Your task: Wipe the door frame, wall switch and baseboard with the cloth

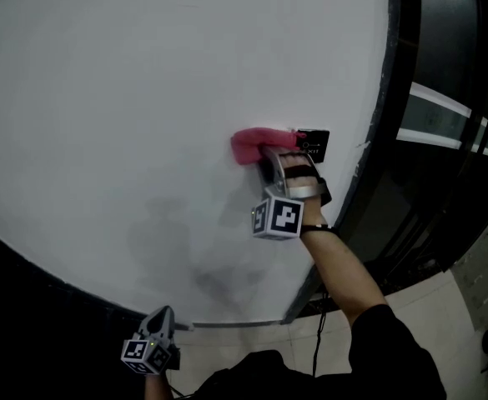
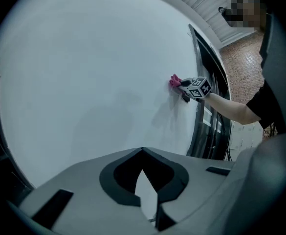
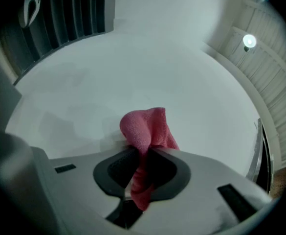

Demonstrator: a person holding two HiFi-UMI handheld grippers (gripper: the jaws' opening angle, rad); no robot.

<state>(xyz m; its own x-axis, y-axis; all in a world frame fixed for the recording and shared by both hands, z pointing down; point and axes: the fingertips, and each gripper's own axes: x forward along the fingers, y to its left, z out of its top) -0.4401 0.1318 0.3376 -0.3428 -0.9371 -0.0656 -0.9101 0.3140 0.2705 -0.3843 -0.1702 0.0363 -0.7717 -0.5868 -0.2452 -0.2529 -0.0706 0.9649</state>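
Wall [image 1: 127,98]: white, bare; dark door frame [image 1: 383,132] along its right edge.
Switch [image 1: 313,144]: black plate on the wall, near the frame.
Cloth [image 1: 254,145]: pink, bunched, pressed to the wall and touching the switch's left side.
Right gripper [image 1: 270,158]: jaws closed on the cloth, arm stretched to the wall.
Left gripper [image 1: 162,317]: low, jaw tips together, holding nothing.
Progress: judged at the switch step; which parts are done cannot be told, and the baseboard is not clearly seen.
Containers: none in view.
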